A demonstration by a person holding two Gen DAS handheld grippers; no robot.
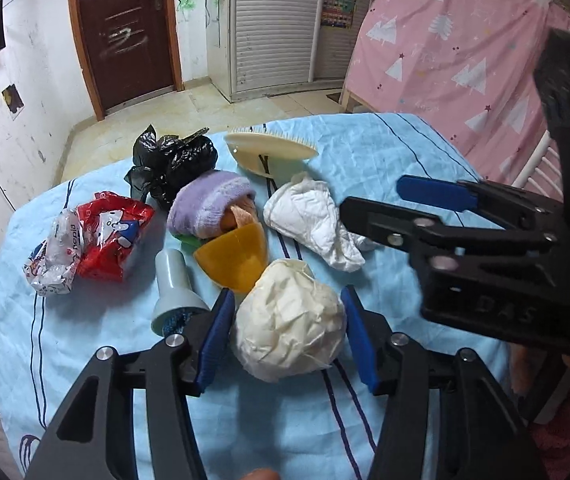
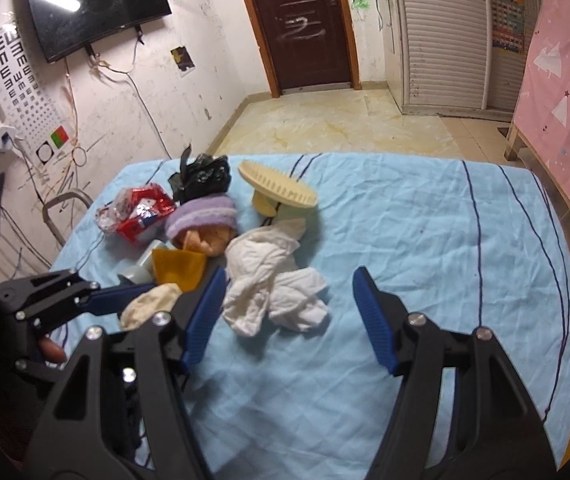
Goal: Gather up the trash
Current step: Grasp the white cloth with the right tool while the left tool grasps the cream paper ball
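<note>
On the right gripper (image 1: pixel 381 204) body — "DAS"; red wrapper (image 1: pixel 113 232) lettering unreadable.

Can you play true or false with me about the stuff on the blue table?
1. The left gripper has a cream paper ball between its fingers. True.
2. The right gripper is squeezing the white tissue. False: its jaws stand wide apart, holding nothing.
3. The black plastic bag lies beside the purple sock. True.
4. The comb is red. False: it is pale yellow.
5. The red wrapper is on the floor. False: it lies on the blue tablecloth.
</note>
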